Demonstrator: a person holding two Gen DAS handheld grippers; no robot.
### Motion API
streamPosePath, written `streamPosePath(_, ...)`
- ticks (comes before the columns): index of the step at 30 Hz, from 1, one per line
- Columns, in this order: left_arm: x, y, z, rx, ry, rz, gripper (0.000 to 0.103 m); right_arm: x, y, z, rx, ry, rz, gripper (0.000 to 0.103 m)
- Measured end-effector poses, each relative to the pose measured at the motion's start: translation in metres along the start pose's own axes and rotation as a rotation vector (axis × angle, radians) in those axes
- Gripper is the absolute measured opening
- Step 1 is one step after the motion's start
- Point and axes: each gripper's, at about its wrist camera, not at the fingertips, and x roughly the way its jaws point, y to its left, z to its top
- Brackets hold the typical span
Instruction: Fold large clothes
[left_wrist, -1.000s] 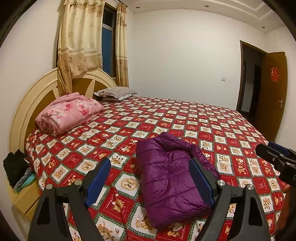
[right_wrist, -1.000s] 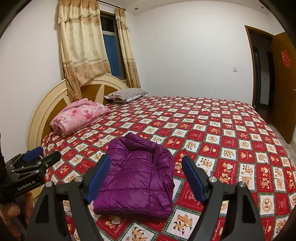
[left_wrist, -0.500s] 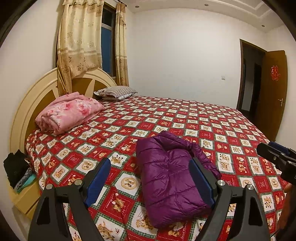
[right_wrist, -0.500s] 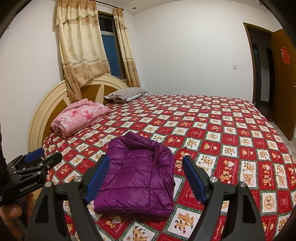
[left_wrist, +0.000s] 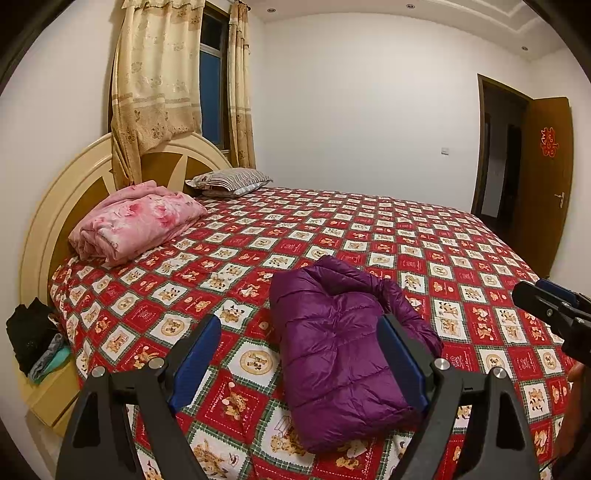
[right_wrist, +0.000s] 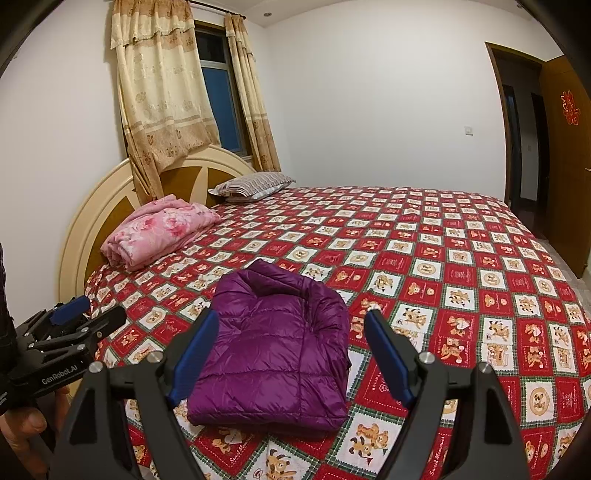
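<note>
A purple puffer jacket (left_wrist: 340, 354) (right_wrist: 273, 354) lies folded into a compact block on the red patterned bedspread (left_wrist: 369, 240) (right_wrist: 443, 266), near the front edge of the bed. My left gripper (left_wrist: 299, 358) hovers above and in front of it, jaws wide apart with nothing between the blue pads. My right gripper (right_wrist: 291, 350) hangs likewise over the jacket, open and empty. Each gripper shows at the edge of the other's view: the right one (left_wrist: 550, 299) and the left one (right_wrist: 81, 317), held by a hand (right_wrist: 22, 428).
A folded pink blanket (left_wrist: 136, 221) and a striped pillow (left_wrist: 232, 181) lie by the curved headboard (left_wrist: 48, 214). Dark clothes (left_wrist: 29, 336) sit on a bedside stand at the left. A wooden door (left_wrist: 546, 177) stands ajar at the right.
</note>
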Motion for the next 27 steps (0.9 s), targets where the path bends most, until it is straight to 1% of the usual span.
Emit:
streamPosePath(9,0.001,0.002,0.0,-0.001,0.005,0.009,0.086,0.0,0.0,0.001,0.002,-0.001,-0.001,0.084)
streamPosePath(11,0.001,0.003,0.0,-0.002,0.006,0.0,0.086,0.0,0.0,0.001,0.003,-0.003,-0.001,0.084)
streamPosePath(18,-0.002,0.002,0.002,-0.009,-0.014,0.001,0.086,-0.002,0.009,-0.004,0.006,-0.014,0.002,0.084)
streamPosePath(27,0.002,0.002,0.007,-0.012,-0.006,0.023,0.087,-0.002,0.009,-0.004,0.006,-0.016,0.002,0.084)
